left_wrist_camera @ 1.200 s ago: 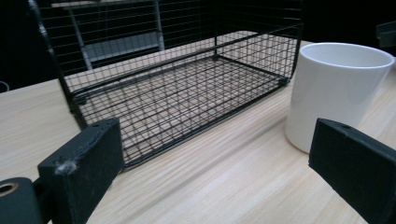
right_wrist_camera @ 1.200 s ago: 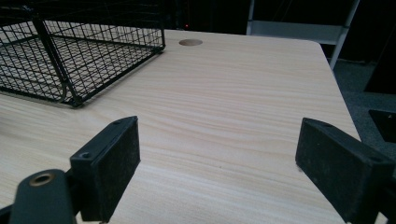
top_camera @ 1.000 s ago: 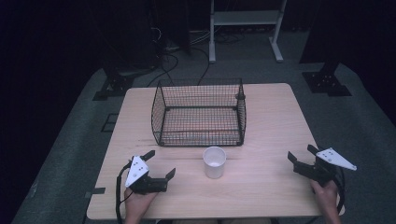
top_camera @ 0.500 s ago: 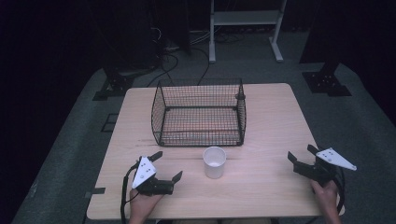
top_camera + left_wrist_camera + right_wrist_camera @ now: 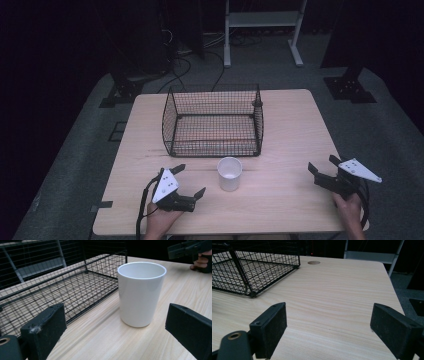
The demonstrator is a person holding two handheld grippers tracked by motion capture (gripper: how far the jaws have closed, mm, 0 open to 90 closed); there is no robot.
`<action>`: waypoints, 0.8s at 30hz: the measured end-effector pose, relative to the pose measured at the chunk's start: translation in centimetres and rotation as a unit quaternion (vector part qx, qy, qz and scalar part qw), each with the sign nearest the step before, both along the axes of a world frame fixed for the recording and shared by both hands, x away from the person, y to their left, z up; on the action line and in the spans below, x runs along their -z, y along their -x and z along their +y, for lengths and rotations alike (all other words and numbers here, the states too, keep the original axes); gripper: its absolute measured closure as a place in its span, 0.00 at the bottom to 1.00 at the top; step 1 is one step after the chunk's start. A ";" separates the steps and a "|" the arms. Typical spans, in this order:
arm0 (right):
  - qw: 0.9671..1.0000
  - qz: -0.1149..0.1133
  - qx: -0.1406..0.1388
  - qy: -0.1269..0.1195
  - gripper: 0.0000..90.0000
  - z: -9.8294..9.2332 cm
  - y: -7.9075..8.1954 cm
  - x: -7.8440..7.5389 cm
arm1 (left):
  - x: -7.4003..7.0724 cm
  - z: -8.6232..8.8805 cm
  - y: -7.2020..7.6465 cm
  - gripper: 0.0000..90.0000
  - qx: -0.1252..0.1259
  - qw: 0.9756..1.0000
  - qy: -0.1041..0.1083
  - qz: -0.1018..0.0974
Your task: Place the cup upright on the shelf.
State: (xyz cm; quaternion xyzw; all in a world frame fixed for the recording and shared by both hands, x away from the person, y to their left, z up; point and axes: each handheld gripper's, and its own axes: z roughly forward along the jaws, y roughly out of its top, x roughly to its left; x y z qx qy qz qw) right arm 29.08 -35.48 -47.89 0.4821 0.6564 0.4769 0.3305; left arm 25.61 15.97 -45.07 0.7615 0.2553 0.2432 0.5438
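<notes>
**Tongs spread wide, left pair facing the white cup**

Our left tongs [image 5: 189, 181] sit low over the near left part of the tabletop [image 5: 290, 130], jaws spread wide and gripping nothing. They point toward the white cup [image 5: 230, 173], which stands upright just to their right, near but apart from them. In the left gripper view the cup [image 5: 140, 293] rises ahead between the lines of the two black jaws, a little right of centre, with bare wood separating it from both pads; its mouth is open upward and we see nothing inside it.

Our right tongs [image 5: 324, 166] rest at the near right edge of the tabletop, also released and bare, well apart from the cup. The right gripper view looks across plain wood between its parted jaws toward the far corner of the tabletop.

Behind the cup stands a black wire basket [image 5: 214, 148], its near wall close to the cup without touching it. In the left gripper view the basket [image 5: 62, 287] lies just left of the cup; in the right gripper view one corner of the basket [image 5: 252, 270] shows at upper left.
</notes>
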 end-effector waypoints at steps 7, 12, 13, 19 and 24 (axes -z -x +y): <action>1.000 0.000 0.000 -0.001 0.14 0.0 0.0 0.0 | 0.1 -0.9 -0.1 0.03 0.016 1.000 -0.005 0.004; 1.000 0.001 -0.001 -0.001 0.14 0.0 0.0 0.0 | 0.1 -2.0 -0.2 0.03 0.027 1.000 -0.014 0.007; 1.000 0.001 -0.001 0.000 0.14 0.0 0.0 0.0 | 0.1 -2.3 -0.2 0.03 0.028 0.999 -0.016 0.008; 1.000 0.001 -0.002 -0.001 0.14 0.0 0.0 0.0 | 0.3 -3.3 -0.4 0.03 0.037 0.999 -0.022 0.012; 1.000 0.001 -0.002 -0.002 0.14 0.0 0.0 0.0 | 0.4 -4.1 -0.5 0.03 0.042 0.999 -0.026 0.017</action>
